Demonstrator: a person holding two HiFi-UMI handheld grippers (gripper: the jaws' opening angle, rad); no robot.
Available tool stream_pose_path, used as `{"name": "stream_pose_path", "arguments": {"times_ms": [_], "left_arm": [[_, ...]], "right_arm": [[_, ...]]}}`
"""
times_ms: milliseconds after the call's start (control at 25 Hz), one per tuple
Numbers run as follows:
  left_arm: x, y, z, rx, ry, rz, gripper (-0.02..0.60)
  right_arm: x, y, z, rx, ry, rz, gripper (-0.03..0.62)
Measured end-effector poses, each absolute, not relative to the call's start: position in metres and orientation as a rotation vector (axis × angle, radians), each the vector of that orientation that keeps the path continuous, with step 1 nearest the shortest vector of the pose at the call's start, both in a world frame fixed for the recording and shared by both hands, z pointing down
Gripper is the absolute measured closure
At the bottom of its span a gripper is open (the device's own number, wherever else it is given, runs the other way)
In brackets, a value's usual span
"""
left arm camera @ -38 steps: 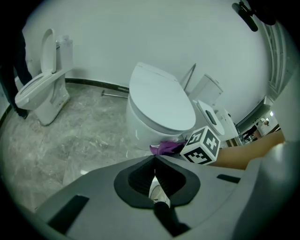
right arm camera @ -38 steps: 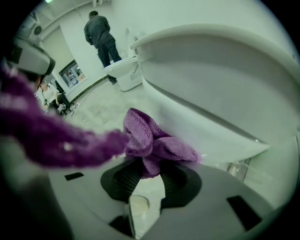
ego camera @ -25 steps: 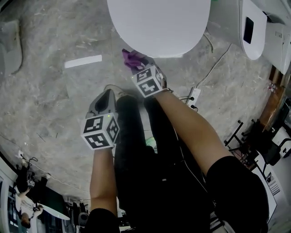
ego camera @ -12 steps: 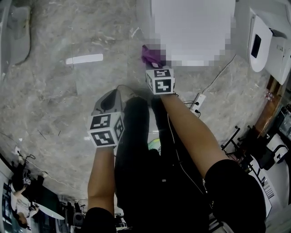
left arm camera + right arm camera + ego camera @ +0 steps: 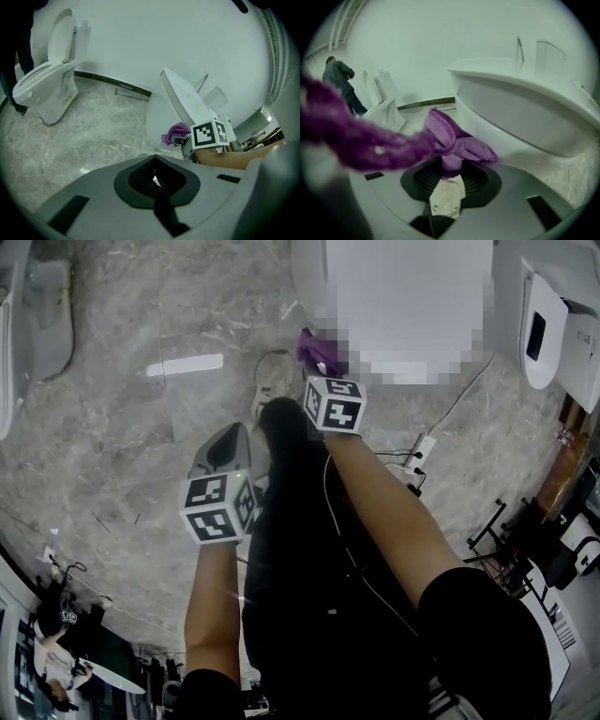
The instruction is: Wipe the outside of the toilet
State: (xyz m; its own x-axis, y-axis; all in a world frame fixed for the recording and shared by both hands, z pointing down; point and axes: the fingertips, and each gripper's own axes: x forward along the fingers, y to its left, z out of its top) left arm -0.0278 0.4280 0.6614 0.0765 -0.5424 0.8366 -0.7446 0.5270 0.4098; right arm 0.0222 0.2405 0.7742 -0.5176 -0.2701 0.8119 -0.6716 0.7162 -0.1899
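Head view, with both tool views. The right tool [image 5: 449, 165] has its jaws closed on a purple cloth [image 5: 451, 137]. The cloth bunches above the jaw tips, and one long fold trails off to the left of the right gripper view. The right forearm [image 5: 384, 512] is bare and stretched forward and to the left from the person's right side. It carries the tool's marker cube [image 5: 335, 404] up to the front lower curve of the toilet [image 5: 511, 115]. The cloth sits at the outer side of the white bowl, below the rim, either touching it or just beside it; which of the two cannot be told.

The left tool [image 5: 153, 174] has its jaws together with nothing between them. The left forearm [image 5: 211, 596] reaches straight ahead, holding that tool over the grey marbled floor [image 5: 103, 456], well apart from the toilet and behind the right tool. The left tool points towards the bowl, with the right tool's cube in its view.

A black trouser leg [image 5: 300, 521] and a pale shoe [image 5: 274, 381] lie between the two arms. A second toilet [image 5: 47, 86] stands by the far wall.
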Motion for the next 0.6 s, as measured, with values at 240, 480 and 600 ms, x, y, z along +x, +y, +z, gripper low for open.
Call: {"name": "stream_pose_path", "arguments": {"times_ms": [240,480,600], "left_arm": [[-0.068,0.404,0.667,1.138,-1.593,0.235,0.571],[-0.109,0.367,0.669,1.199,-1.567,0.288,0.571],[-0.129,0.348,0.666,1.205,-1.556,0.296,0.571]], "right_arm": [[0.005,0.234,0.775,0.806,-2.106,0.725,0.482],[-0.016,0.225,0.776,0.914,-2.063,0.834,0.482],[-0.028,0.217,0.775,0.956,-2.033,0.898,0.482]]}}
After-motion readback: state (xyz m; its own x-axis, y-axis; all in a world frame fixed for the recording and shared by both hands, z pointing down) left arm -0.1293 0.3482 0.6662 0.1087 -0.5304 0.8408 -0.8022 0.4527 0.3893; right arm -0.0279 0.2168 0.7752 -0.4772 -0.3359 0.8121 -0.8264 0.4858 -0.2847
